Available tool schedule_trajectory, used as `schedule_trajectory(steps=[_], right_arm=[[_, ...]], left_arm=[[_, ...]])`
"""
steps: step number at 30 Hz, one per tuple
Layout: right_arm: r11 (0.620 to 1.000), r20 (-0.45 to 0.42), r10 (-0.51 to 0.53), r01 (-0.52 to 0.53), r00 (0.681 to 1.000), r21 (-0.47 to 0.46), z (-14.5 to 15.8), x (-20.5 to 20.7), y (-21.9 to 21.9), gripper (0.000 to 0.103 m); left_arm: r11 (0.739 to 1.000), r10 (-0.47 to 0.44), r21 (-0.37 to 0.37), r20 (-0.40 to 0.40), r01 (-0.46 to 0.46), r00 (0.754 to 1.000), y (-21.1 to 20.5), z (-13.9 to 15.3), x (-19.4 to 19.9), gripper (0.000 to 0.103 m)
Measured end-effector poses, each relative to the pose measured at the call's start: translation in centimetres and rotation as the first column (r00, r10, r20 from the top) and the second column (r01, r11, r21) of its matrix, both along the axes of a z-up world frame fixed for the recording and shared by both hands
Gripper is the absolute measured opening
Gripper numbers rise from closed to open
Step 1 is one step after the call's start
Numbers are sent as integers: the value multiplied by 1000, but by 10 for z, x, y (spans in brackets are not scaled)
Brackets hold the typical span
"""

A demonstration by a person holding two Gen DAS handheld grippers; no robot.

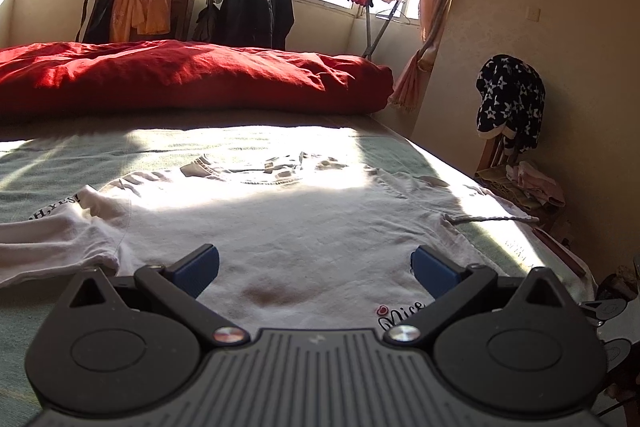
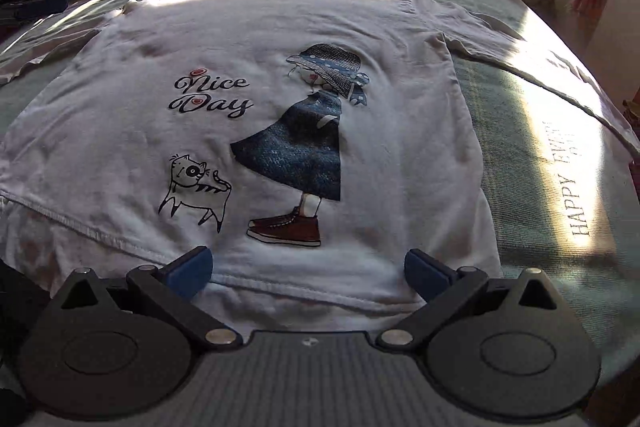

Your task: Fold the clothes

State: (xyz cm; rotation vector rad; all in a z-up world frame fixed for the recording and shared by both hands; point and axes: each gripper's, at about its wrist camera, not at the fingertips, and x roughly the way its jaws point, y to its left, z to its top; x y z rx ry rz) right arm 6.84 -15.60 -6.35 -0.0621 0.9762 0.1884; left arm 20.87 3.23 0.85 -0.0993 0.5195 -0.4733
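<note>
A white T-shirt (image 2: pixel 360 131) lies flat and face up on the bed, printed with "Nice Day", a girl in a blue dress and a cat. Its hem is nearest me and its sleeves are spread to both sides. My right gripper (image 2: pixel 308 271) hovers open just over the hem, with nothing between its blue pads (image 2: pixel 190 271). In the left wrist view the same T-shirt (image 1: pixel 300 227) stretches away toward the collar. My left gripper (image 1: pixel 316 271) is open low above its left half and is empty. A lettered sleeve (image 1: pixel 60 223) lies to the left of it.
A rumpled red quilt (image 1: pixel 180 75) fills the far end of the bed, on a pale green sheet (image 1: pixel 40 163). Beyond stands a clothes rack (image 1: pixel 256 7) with dark garments. A chair with a star-patterned garment (image 1: pixel 510 99) stands by the bed's right edge.
</note>
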Motion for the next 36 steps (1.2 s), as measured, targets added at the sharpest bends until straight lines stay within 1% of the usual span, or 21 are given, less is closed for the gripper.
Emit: schedule_trajectory(steps=[2,6,11,13,15,18,20,23,24,27,31,32,34,35,36], right_arm=[[1000,-3,-15,15,1000,2,2,-4,1,103],[999,6,6,-5,1000,-39,-4,-7,7,103],[999,37,-22,24,999,-39,4,-4,2,103],[998,59,-68,69,996,-15,7,1,-7,103],[995,37,-97,95,995,36,1,10,-17,103],[993,66,-118,117,991,17,-11,20,-29,103],[988,69,-139,133,988,73,-10,25,-39,103],[978,91,-210,210,973,12,-1,26,-44,103],[975,84,-223,222,971,30,3,25,-47,103],[971,78,-213,202,974,132,10,12,-48,103],[974,38,-176,168,984,151,2,5,-41,103],[977,28,-176,171,984,129,-2,5,-41,103],[979,34,-183,179,983,102,-2,2,-39,103],[976,37,-199,194,979,103,0,2,-38,103],[977,47,-191,185,980,101,4,2,-33,103]], left_arm=[[1000,-8,1,10,8,1000,-1,2,-3,102],[1000,-11,-2,26,11,1000,0,6,-9,102],[1000,-3,-11,32,4,999,5,8,-10,102],[1000,3,-10,29,-3,1000,7,8,-9,102],[1000,8,-14,25,-7,1000,8,7,-8,102],[1000,9,-19,22,-8,1000,8,7,-8,102],[1000,4,-17,20,-4,1000,7,6,-8,102],[1000,0,-11,19,0,1000,5,6,-7,102],[1000,-1,-8,19,1,1000,5,5,-7,102],[1000,-2,-1,18,2,1000,5,5,-7,102],[1000,-3,8,17,3,1000,4,5,-6,102],[1000,-3,10,17,3,1000,4,5,-6,102],[1000,9,16,21,-9,1000,7,6,-7,102],[1000,20,19,24,-20,1000,10,7,-7,102],[999,34,21,27,-35,999,13,8,-8,102]])
